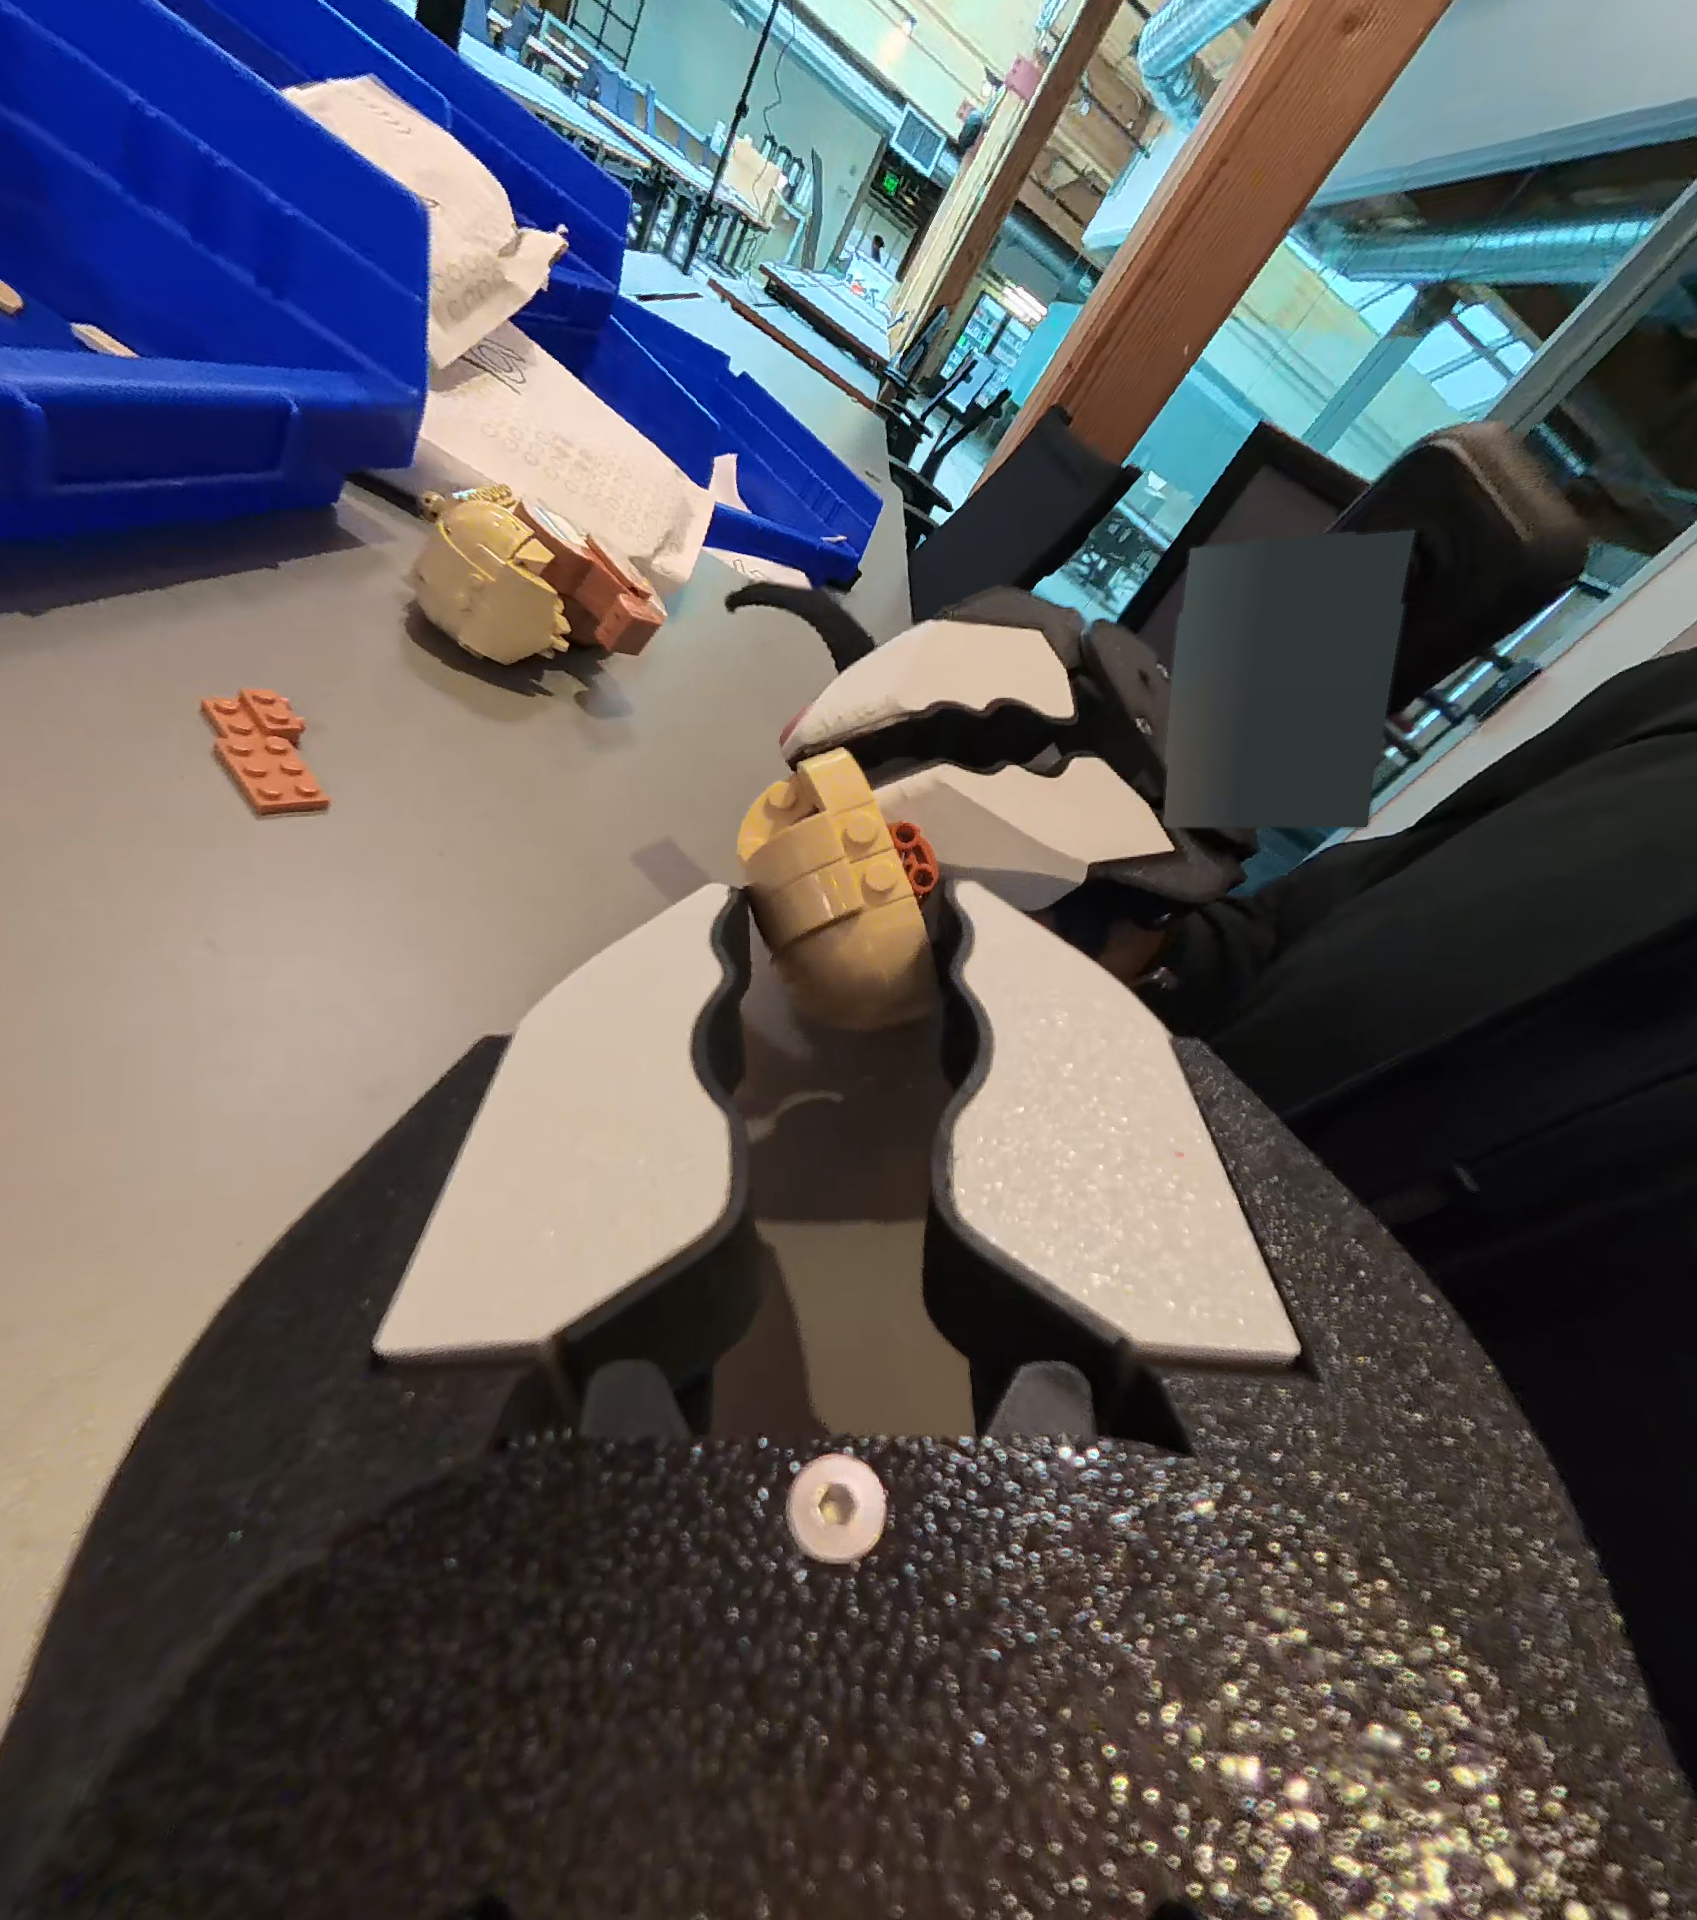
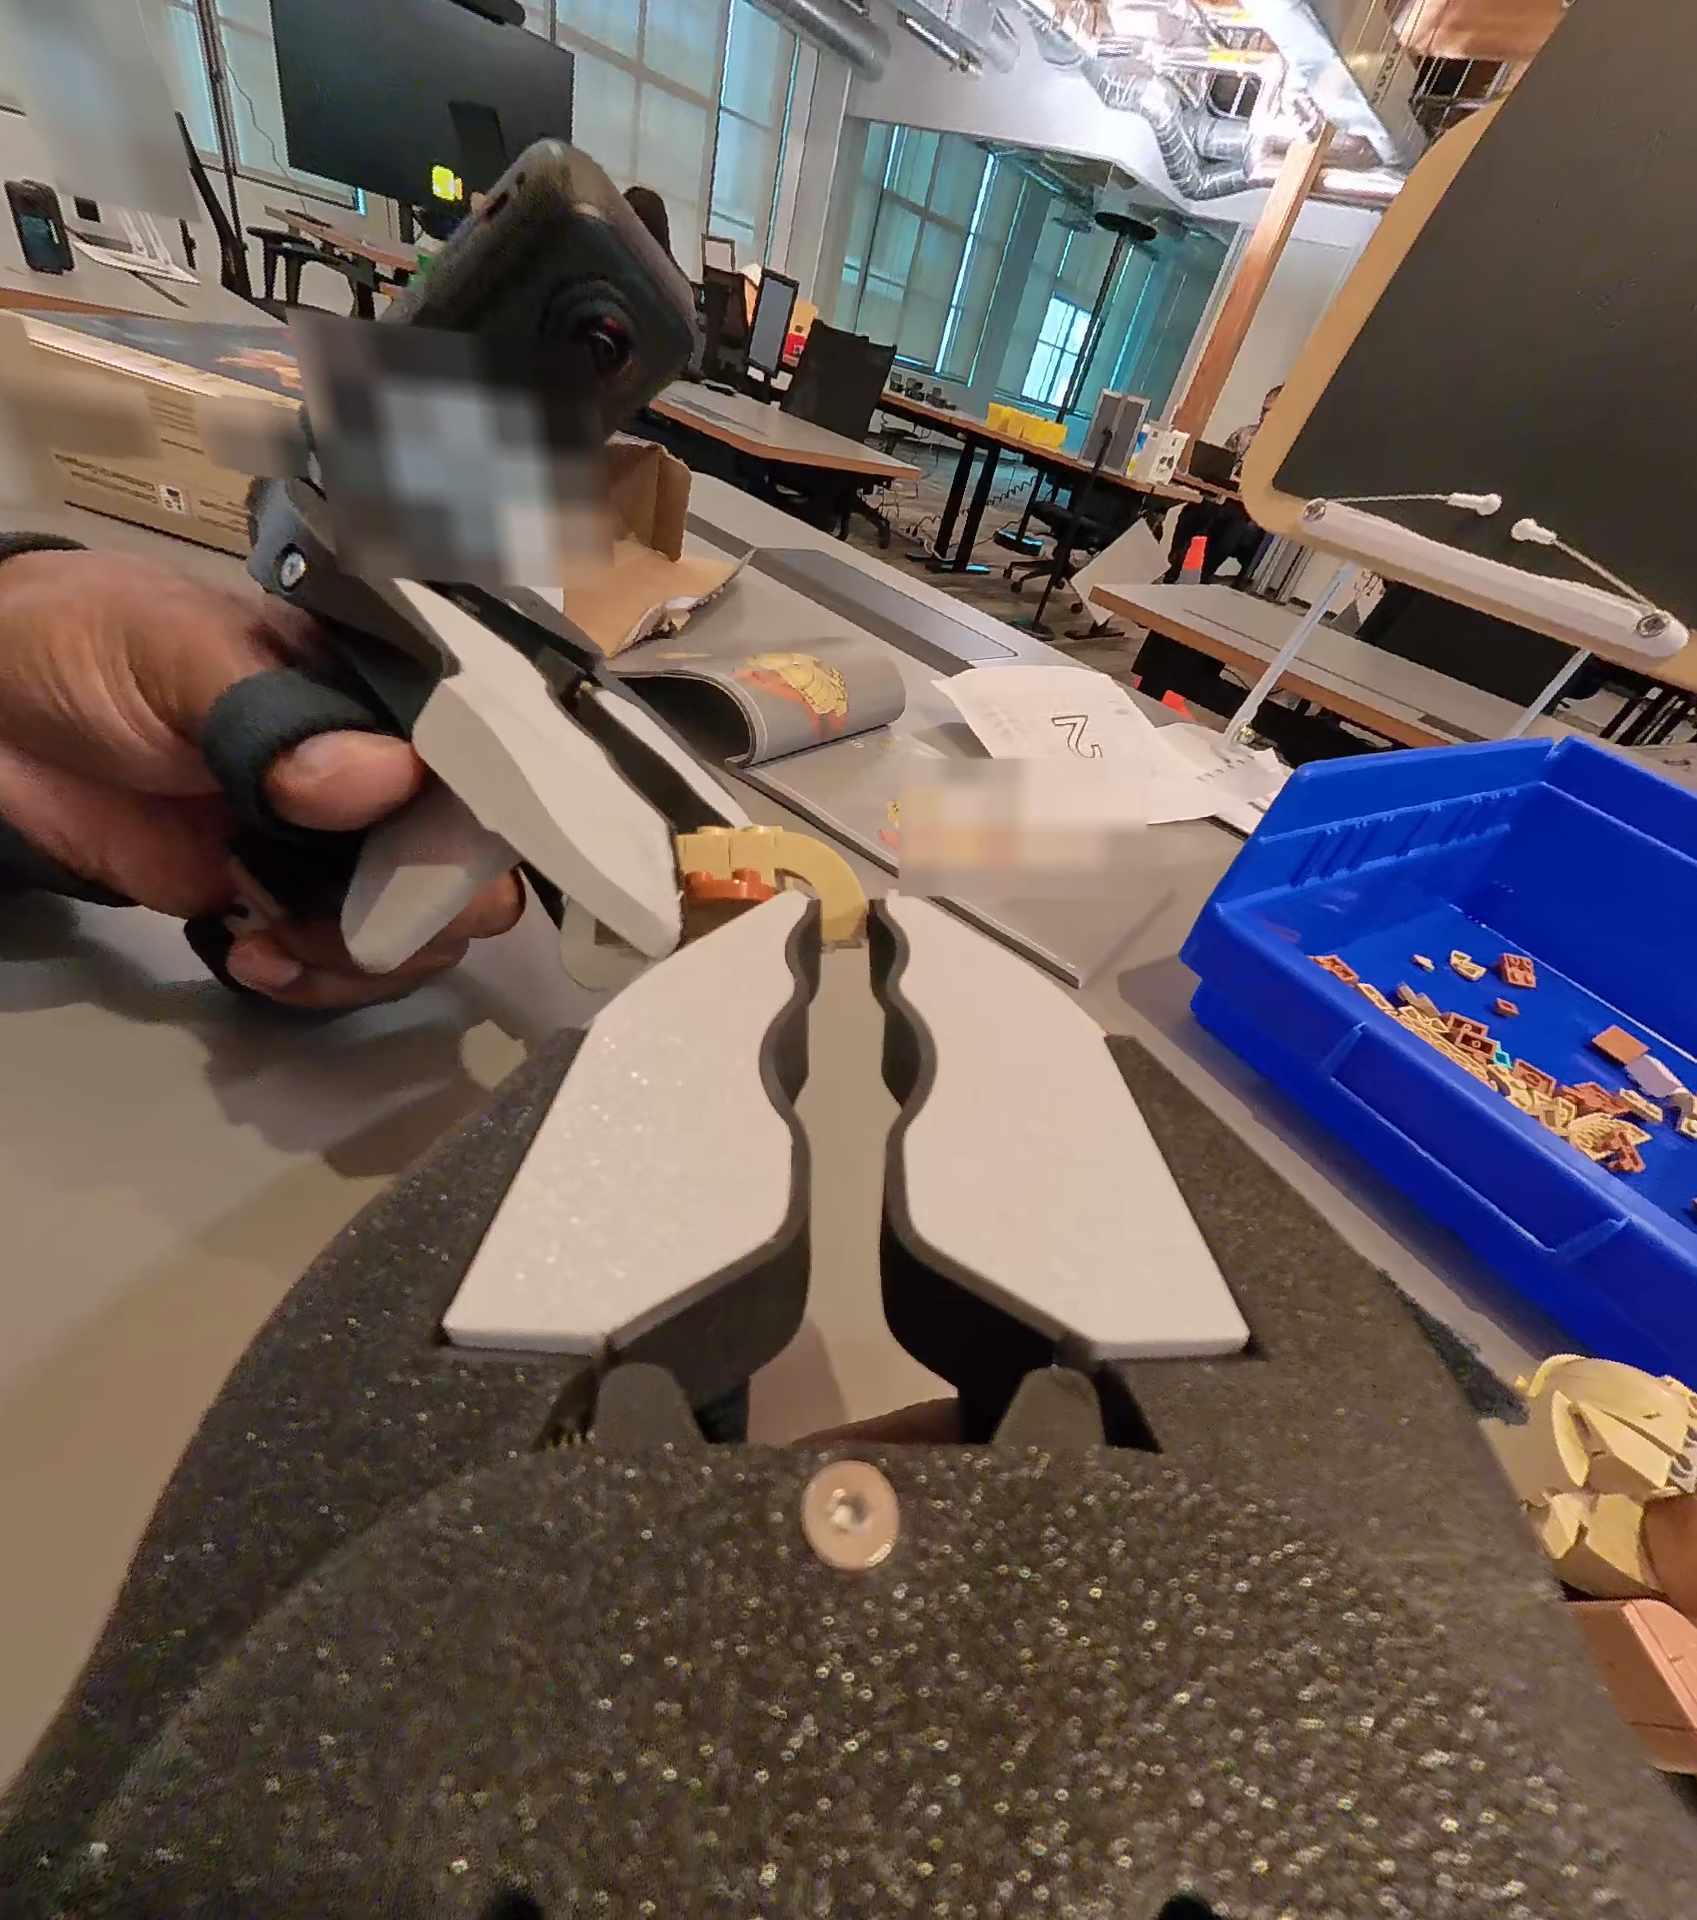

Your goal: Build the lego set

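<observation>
My left gripper (image 1: pixel 839 909) is shut on a rounded tan Lego sub-assembly (image 1: pixel 839 894) with a small red-brown part at its side, held just above the grey table (image 1: pixel 148 1039). My right gripper (image 1: pixel 839 769) comes in from the right, its tips shut on a small tan curved piece (image 1: pixel 826 787) on top of that assembly. In the right wrist view, my right gripper (image 2: pixel 844 920) pinches the tan curved piece (image 2: pixel 828 881). The assembly (image 2: pixel 719 857) sits between the fingers (image 2: pixel 553 800) of the hand-held left gripper.
Blue bins (image 1: pixel 148 343) hold loose pieces and paper bags at back left. A tan and brown built section (image 1: pixel 522 592) and brown plates (image 1: pixel 267 748) lie on the table. Another blue bin (image 2: pixel 1446 1143) of loose pieces is at right, an open booklet (image 2: pixel 802 707) behind. Less than 4 cm separates the two grippers' tips.
</observation>
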`<act>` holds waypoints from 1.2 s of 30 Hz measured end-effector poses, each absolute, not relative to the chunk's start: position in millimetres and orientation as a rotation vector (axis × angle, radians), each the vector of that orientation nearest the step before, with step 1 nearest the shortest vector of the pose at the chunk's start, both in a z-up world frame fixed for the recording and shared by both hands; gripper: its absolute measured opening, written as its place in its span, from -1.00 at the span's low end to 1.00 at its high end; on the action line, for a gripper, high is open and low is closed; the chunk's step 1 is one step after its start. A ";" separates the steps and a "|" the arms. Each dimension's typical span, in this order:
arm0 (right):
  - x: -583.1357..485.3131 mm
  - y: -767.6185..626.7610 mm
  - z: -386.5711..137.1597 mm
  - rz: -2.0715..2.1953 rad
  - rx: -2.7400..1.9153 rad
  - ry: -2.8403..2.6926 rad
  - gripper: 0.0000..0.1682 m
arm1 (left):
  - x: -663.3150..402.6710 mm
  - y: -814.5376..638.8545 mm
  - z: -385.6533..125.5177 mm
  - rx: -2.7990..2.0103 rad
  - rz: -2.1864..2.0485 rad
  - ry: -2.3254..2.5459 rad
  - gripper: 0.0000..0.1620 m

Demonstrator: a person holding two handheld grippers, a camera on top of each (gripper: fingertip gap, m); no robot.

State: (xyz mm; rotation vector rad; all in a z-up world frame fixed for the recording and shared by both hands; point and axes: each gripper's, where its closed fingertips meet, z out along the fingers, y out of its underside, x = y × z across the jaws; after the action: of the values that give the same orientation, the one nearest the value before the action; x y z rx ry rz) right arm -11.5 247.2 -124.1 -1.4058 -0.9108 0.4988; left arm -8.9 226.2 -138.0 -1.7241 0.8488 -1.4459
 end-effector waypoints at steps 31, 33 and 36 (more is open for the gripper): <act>-4.9 233.1 -127.3 0.475 -1.404 -1.025 -0.88 | -27.4 227.4 -112.5 -1.531 -1.575 0.806 -0.62; -3.0 226.5 -133.4 0.469 -1.416 -1.079 -0.88 | -34.2 224.9 -100.1 -1.440 -1.696 0.755 -0.62; 1.8 216.5 -146.7 0.440 -1.446 -1.176 -0.87 | -45.2 224.2 -87.0 -1.330 -1.832 0.680 -0.62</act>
State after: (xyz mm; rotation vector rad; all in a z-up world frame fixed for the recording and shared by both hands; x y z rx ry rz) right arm 1.8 216.5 -146.7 -1.4464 -1.1757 0.4399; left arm -45.2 224.2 -87.0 -1.3298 0.6804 -1.8323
